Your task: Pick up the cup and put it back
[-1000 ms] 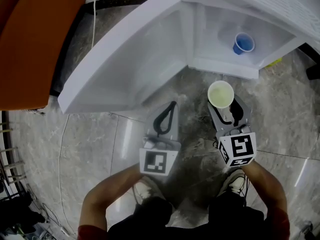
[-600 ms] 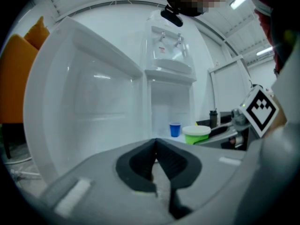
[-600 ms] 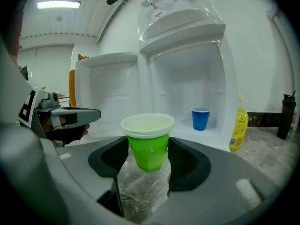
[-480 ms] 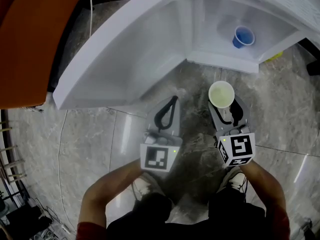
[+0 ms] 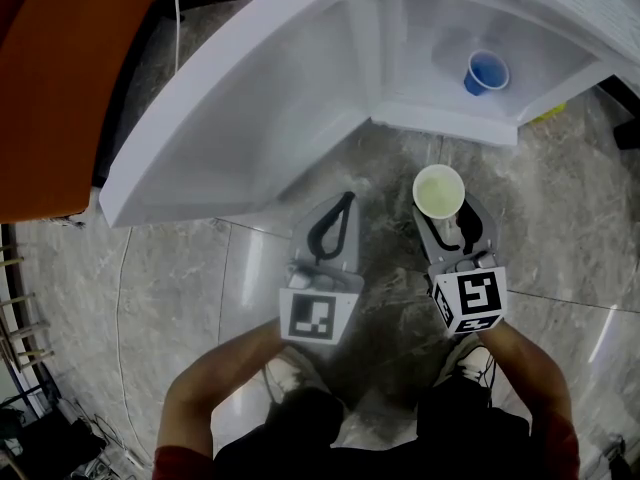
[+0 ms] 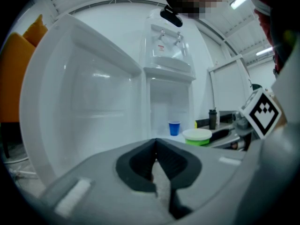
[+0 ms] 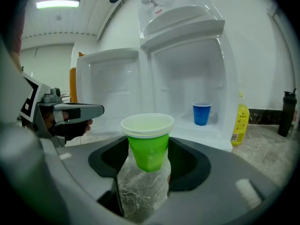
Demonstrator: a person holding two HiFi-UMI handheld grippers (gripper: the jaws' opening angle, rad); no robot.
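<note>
R gripper (image 5: 446, 216) clamped on green cup (image 5: 439, 190), upright, rim free for set-down, just in front of open fridge (image 5: 445, 128) (1 blue cup (image 5: 485, 71) inside). L gripper (image 5: 333, 230) jaws together, empty, idle by fridge door.

Left hand-held gripper (image 5: 345, 201), right hand-held gripper (image 5: 447, 214): grey bodies, black-lined jaws, black-and-white marker cubes (image 5: 319, 317). Red sleeves (image 5: 168, 459), dark trousers (image 5: 300, 436).
</note>
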